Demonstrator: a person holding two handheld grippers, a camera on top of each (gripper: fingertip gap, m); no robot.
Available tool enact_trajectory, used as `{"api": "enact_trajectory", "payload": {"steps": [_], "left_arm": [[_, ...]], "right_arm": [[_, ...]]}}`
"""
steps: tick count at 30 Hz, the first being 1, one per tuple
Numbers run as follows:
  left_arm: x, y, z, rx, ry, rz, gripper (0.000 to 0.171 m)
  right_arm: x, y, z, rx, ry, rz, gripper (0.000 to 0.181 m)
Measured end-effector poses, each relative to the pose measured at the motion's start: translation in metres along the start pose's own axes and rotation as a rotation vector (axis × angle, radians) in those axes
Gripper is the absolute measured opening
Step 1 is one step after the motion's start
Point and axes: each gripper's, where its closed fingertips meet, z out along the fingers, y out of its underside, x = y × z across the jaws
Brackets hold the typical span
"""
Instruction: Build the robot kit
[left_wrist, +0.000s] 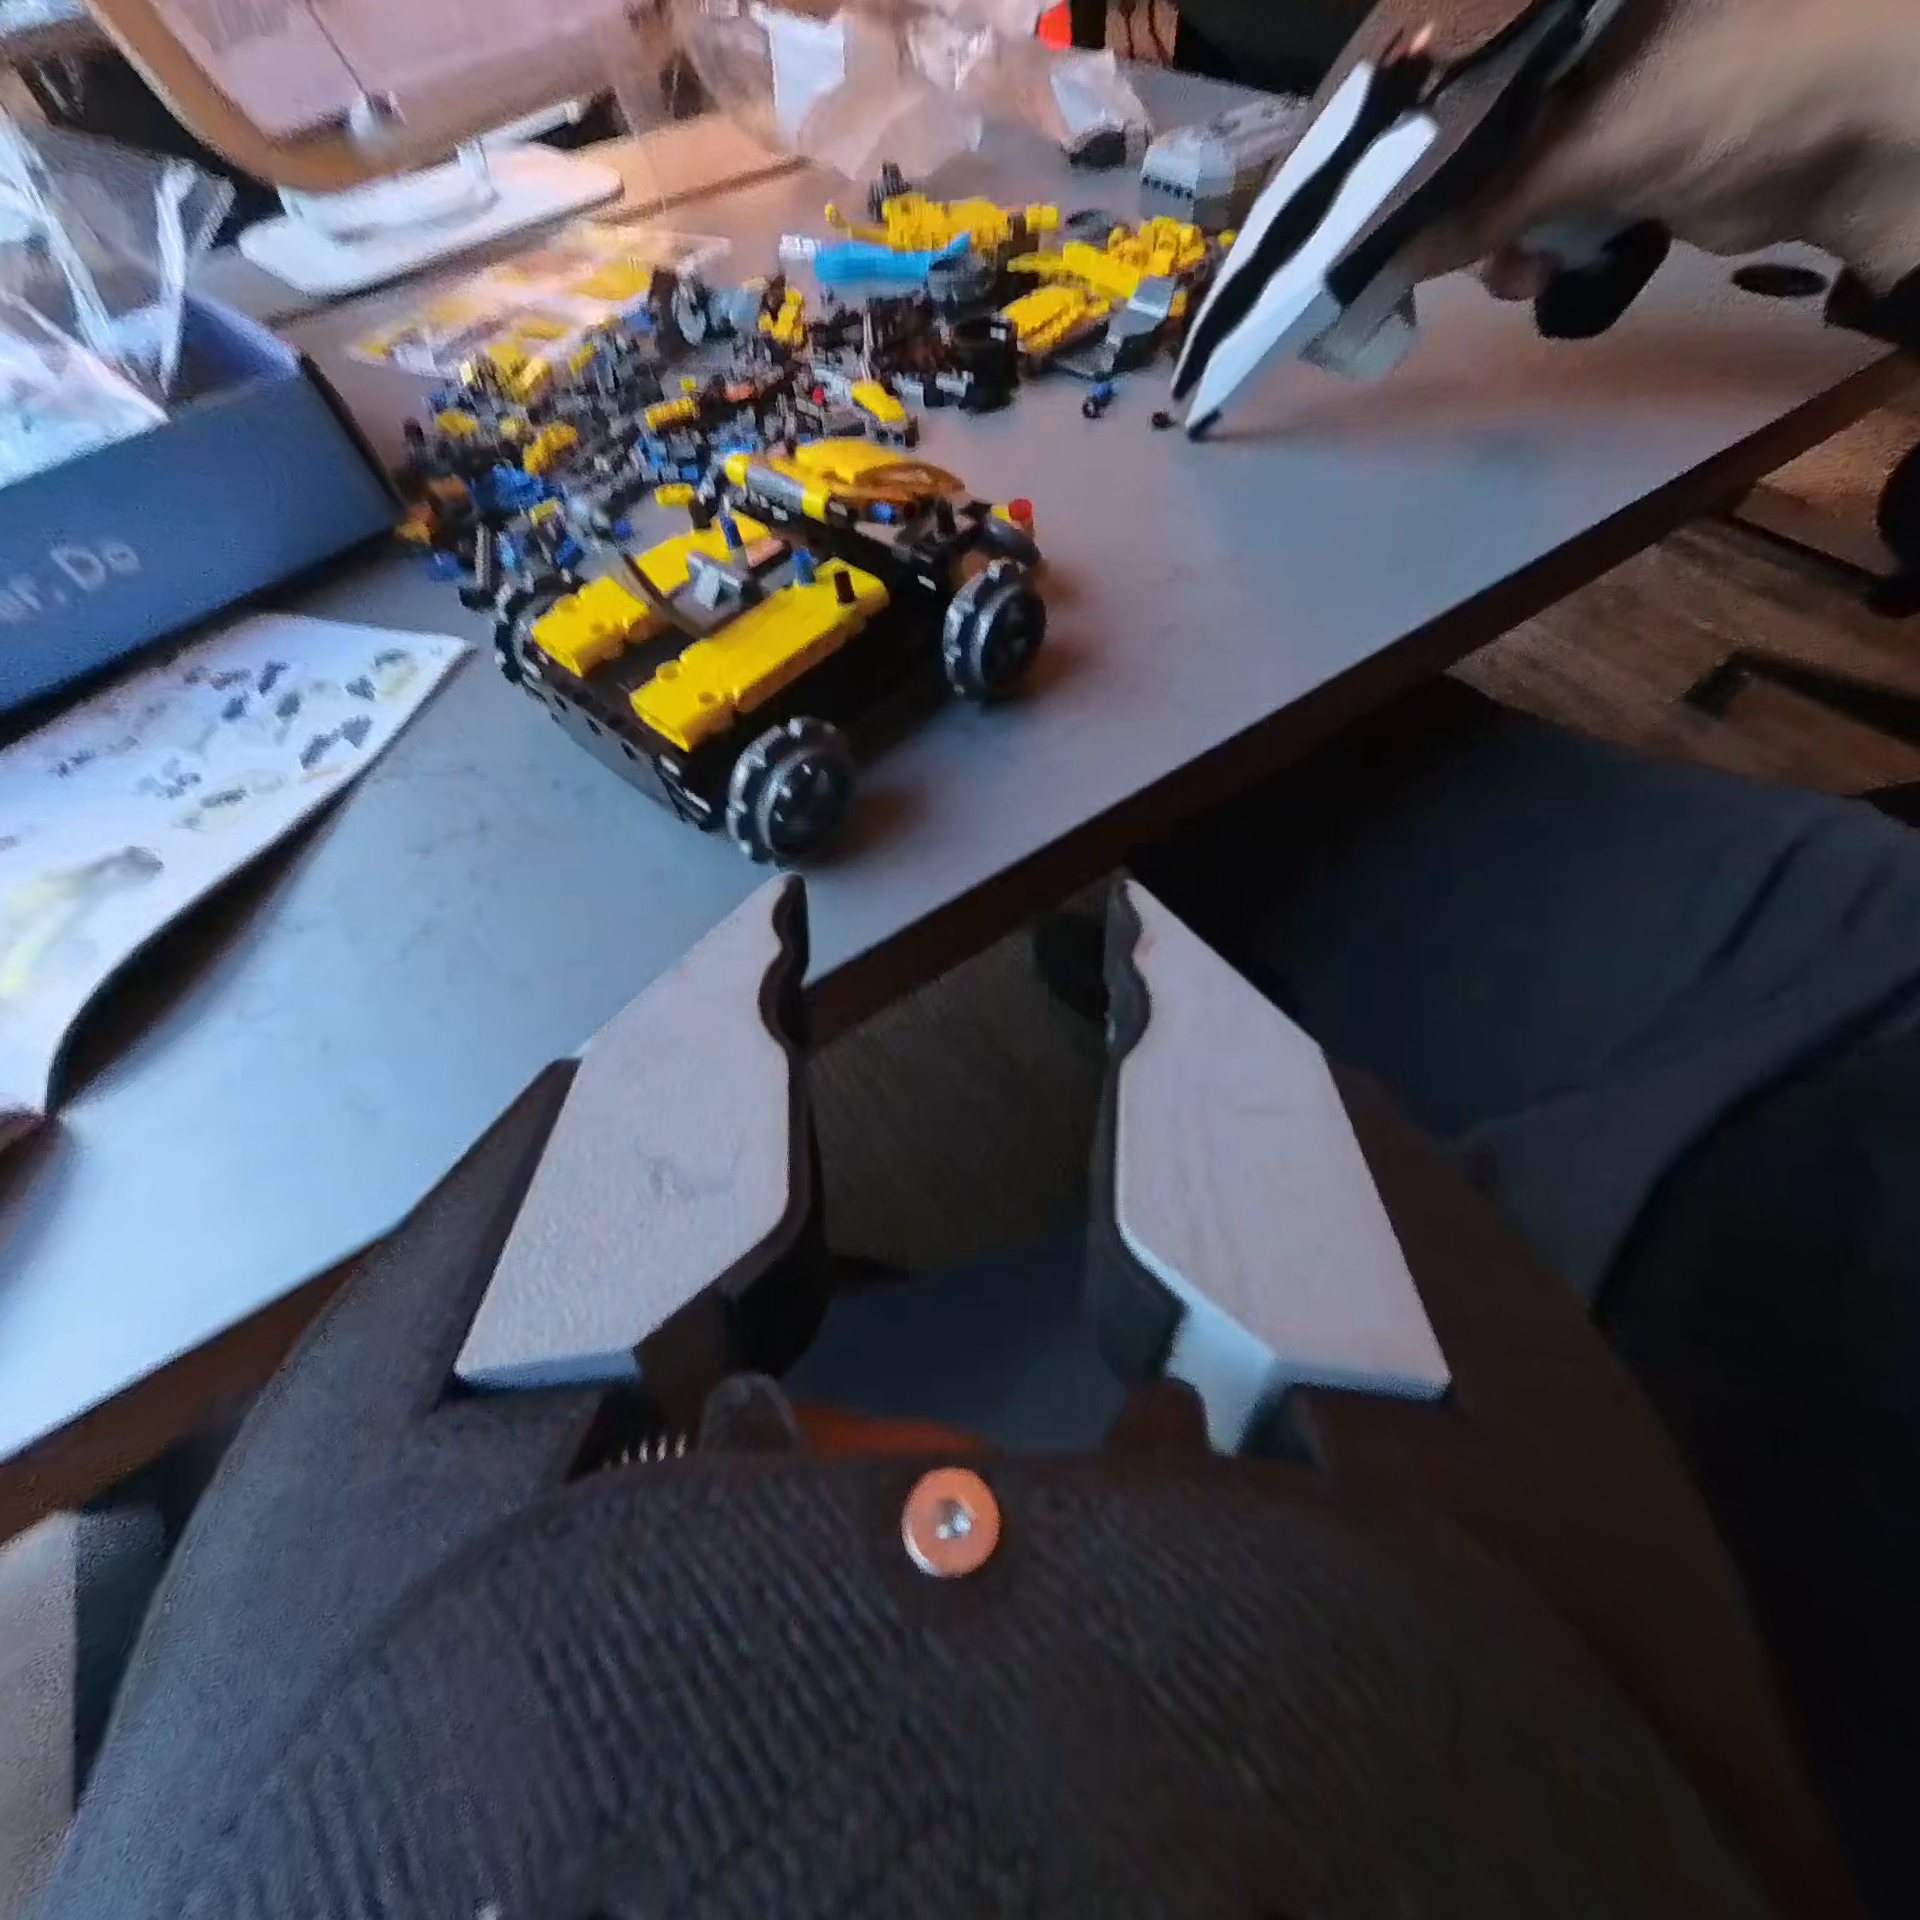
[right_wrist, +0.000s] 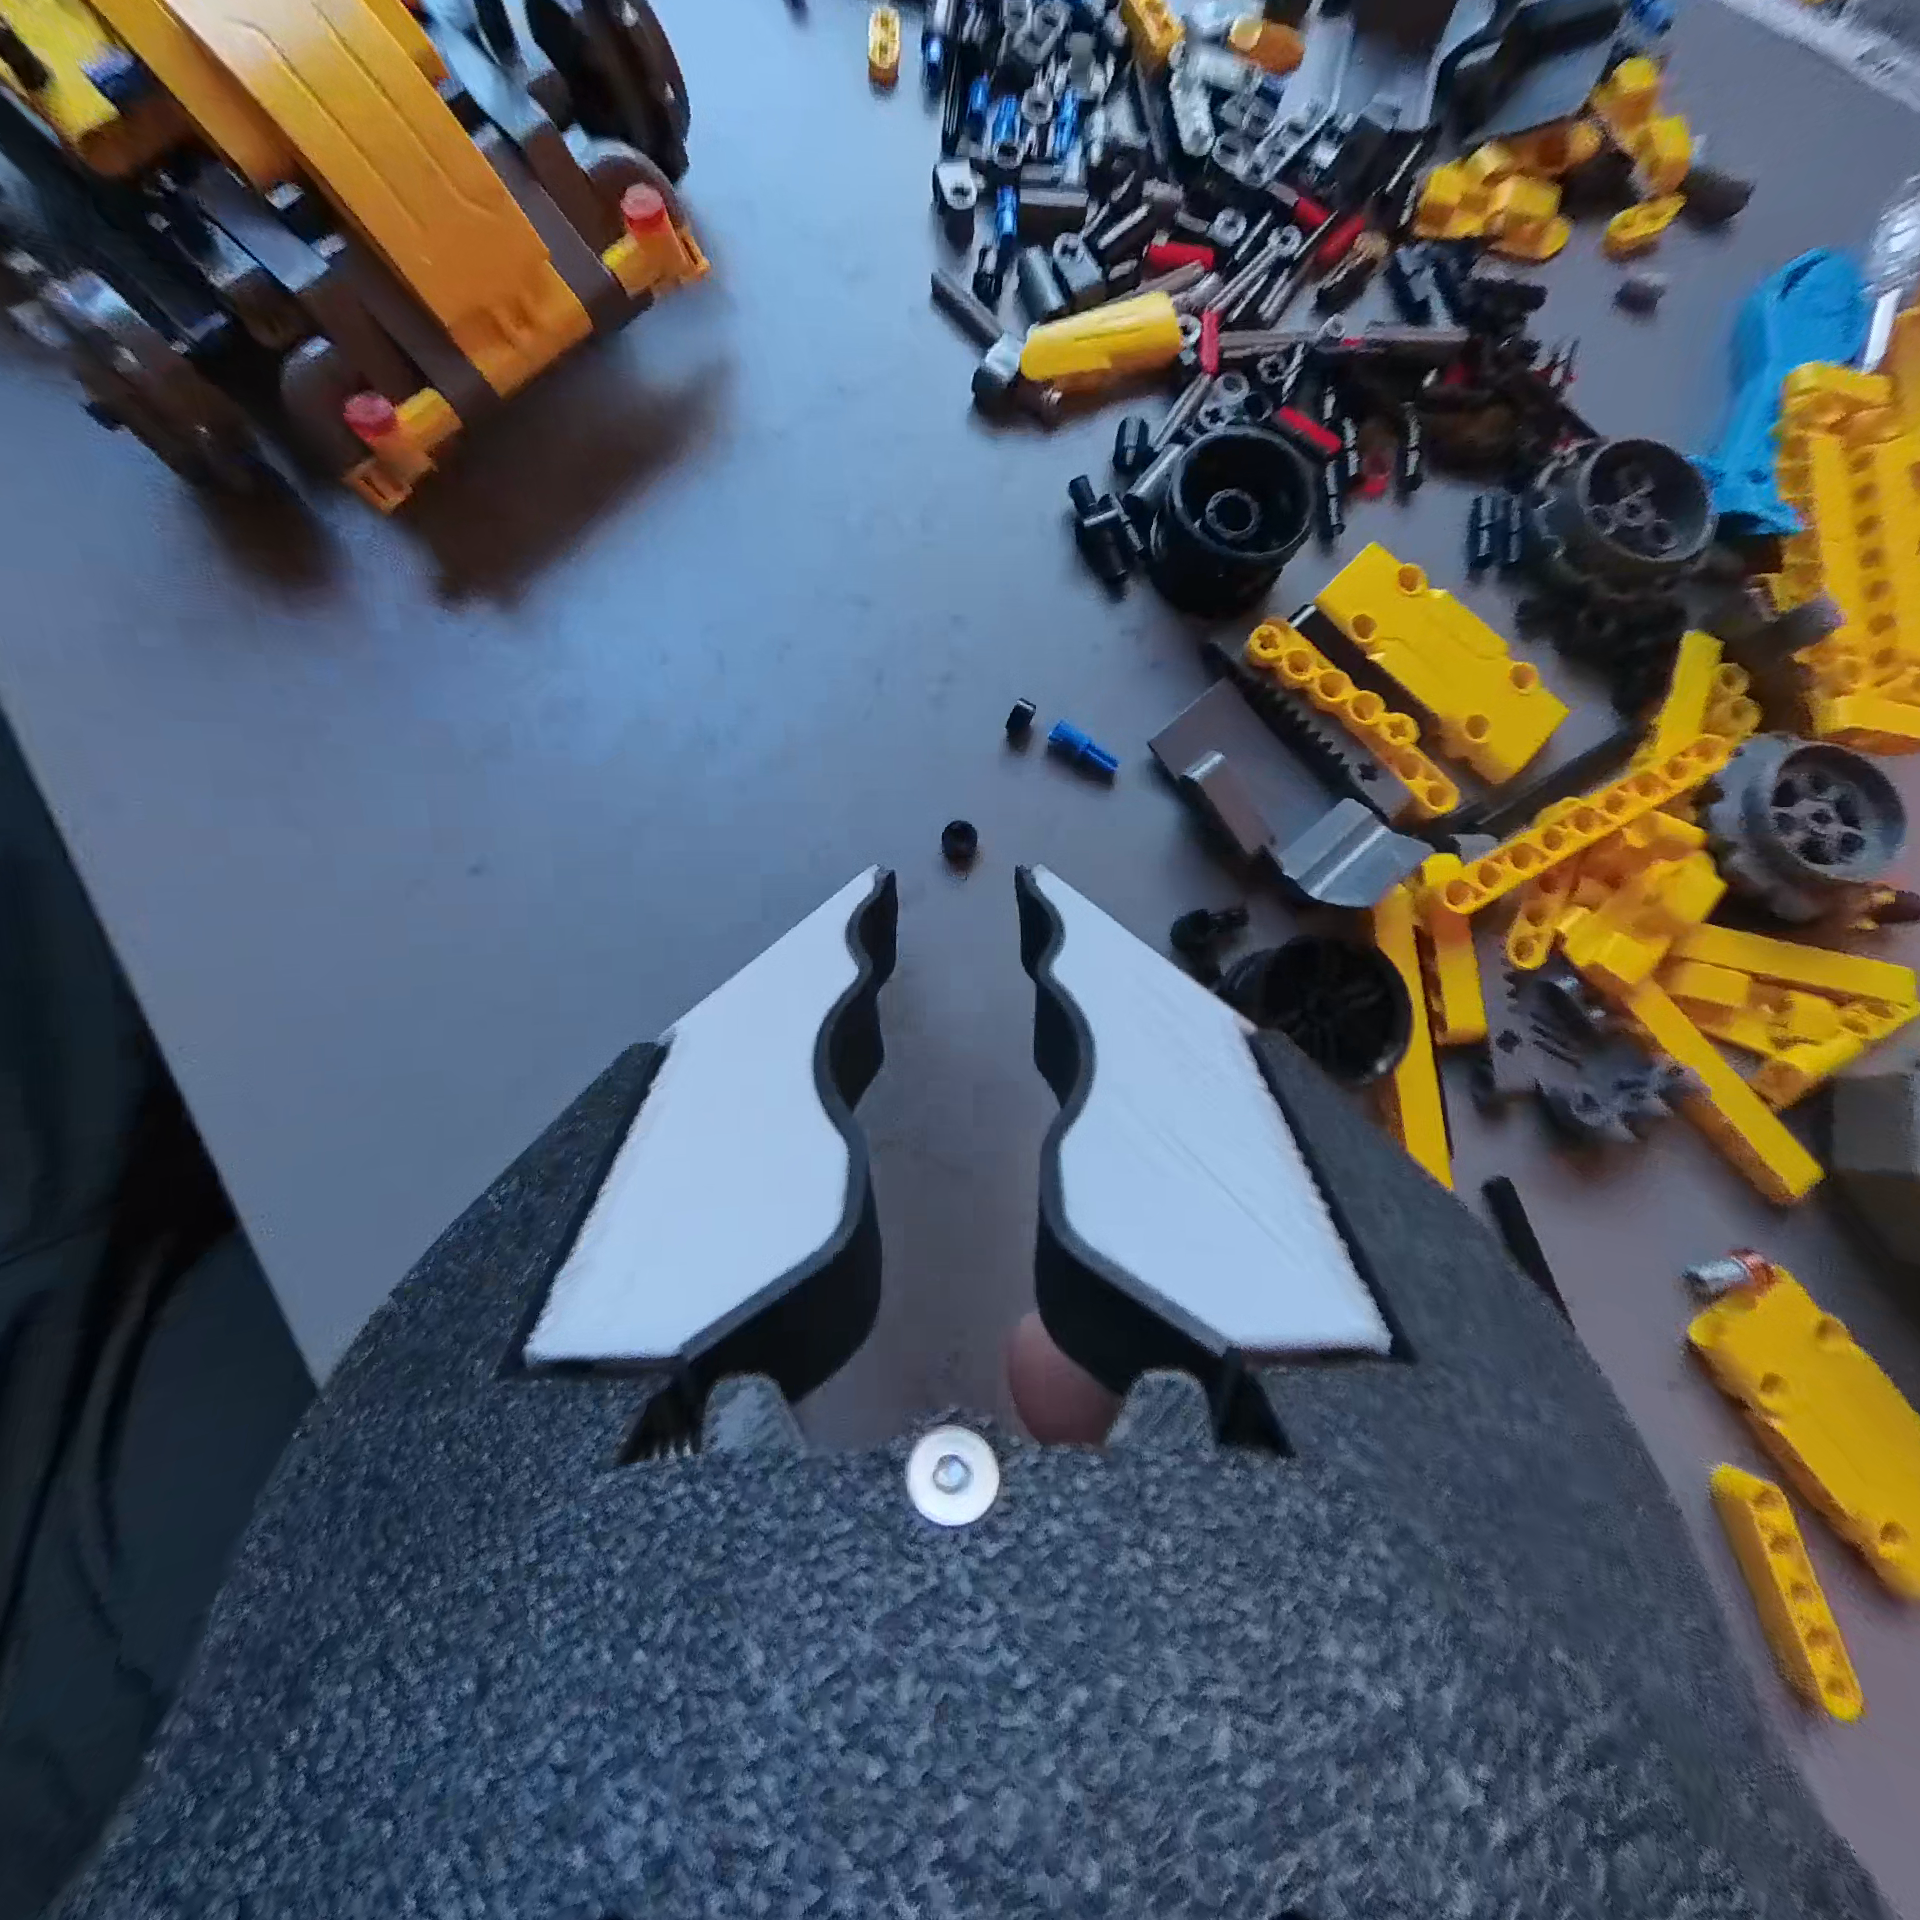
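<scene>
The right gripper (right_wrist: 956, 883), jaws slightly apart and empty, points at a tiny round black piece (right_wrist: 959, 840) on the grey table (right_wrist: 520, 727). The left gripper (left_wrist: 956, 914) gapes wide, empty, near a yellow-and-black brick car (left_wrist: 769, 644).

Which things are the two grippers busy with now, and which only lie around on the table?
At the grippers: right gripper, open, tips at small black piece; left gripper, open and empty, nearest the toy car.
Lying around: blue pin, pile of loose bricks, booklet, blue box.
</scene>
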Motion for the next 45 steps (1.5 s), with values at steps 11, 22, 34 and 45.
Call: {"api": "enact_trajectory", "payload": {"steps": [11,22,34,45], "left_arm": [[-0.031,-0.008,0.043,-0.036,0.111,0.046,0.056],[0.001,-0.097,0.080,0.143,0.016,0.365,0.051],[0.026,-0.146,0.081,0.303,0.019,0.327,0.020],[0.033,-0.128,0.079,0.228,0.275,-0.031,0.014]], "right_arm": [[-0.002,-0.006,0.018,-0.077,-0.152,0.078,0.006],[-0.050,-0.097,-0.028,0.446,-0.544,0.384,0.005],[-0.117,-0.141,-0.074,0.638,-1.098,0.752,0.005],[-0.132,-0.141,-0.072,0.785,-0.902,0.464,0.005]]}}
